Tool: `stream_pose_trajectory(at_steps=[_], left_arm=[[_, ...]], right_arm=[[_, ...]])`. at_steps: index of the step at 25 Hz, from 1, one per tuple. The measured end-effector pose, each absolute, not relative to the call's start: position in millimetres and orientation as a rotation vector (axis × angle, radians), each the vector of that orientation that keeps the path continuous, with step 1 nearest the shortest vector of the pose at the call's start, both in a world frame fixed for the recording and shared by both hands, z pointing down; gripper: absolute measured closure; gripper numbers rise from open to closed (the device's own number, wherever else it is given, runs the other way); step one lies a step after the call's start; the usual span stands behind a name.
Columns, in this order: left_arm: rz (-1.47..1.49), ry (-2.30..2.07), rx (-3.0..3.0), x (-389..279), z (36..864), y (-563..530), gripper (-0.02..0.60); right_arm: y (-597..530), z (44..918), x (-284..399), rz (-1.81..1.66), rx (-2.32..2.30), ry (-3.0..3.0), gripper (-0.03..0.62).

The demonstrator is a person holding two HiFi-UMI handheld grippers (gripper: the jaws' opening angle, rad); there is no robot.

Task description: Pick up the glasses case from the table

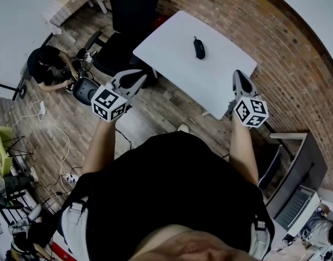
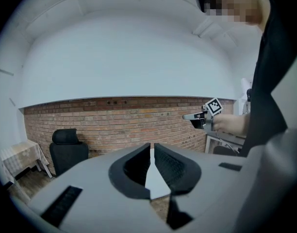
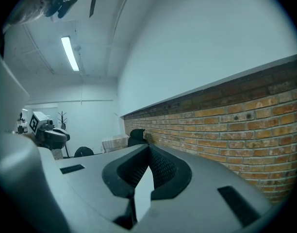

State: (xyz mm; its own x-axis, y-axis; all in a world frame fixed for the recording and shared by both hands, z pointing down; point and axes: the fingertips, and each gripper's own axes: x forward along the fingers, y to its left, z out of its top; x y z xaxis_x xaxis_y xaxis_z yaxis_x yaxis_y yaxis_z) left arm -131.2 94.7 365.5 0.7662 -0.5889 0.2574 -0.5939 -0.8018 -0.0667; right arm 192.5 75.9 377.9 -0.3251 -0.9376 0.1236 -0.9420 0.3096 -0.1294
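The glasses case (image 1: 199, 48) is a small black oblong lying alone on the white table (image 1: 177, 64), towards its far side. Both grippers are held up in the air short of the table's near edge, well apart from the case. My left gripper (image 1: 138, 76) hangs off the table's left corner and my right gripper (image 1: 240, 74) by its right corner. In the left gripper view the jaws of the left gripper (image 2: 152, 145) meet at the tips with nothing between them. The right gripper (image 3: 148, 148) is likewise shut and empty. The case is hidden in both gripper views.
A black office chair (image 1: 125, 15) stands at the table's far left side. A person (image 1: 47, 67) crouches on the wooden floor at the left among cables. A brick wall (image 1: 297, 64) runs behind and to the right of the table. A grey cabinet (image 1: 297, 178) stands at the right.
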Motion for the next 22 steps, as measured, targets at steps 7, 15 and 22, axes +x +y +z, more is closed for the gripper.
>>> stream_pose_trajectory(at_steps=[7,15,22], left_arm=[[0.438,-0.977,2.923,-117.5,368.6,73.3,0.549],[0.448,-0.987,2.914,-102.7,371.0,53.6,0.549],[0.453,-1.005,2.900,-89.1,374.1,34.0,0.549]], right_arm=[[52.4,381.8,201.4,0.290,1.793,-2.525,0.580],[31.6,389.8,213.3,0.304,1.763,-2.529,0.579],[7.0,393.3,224.9,0.308,1.728,-2.538,0.580]])
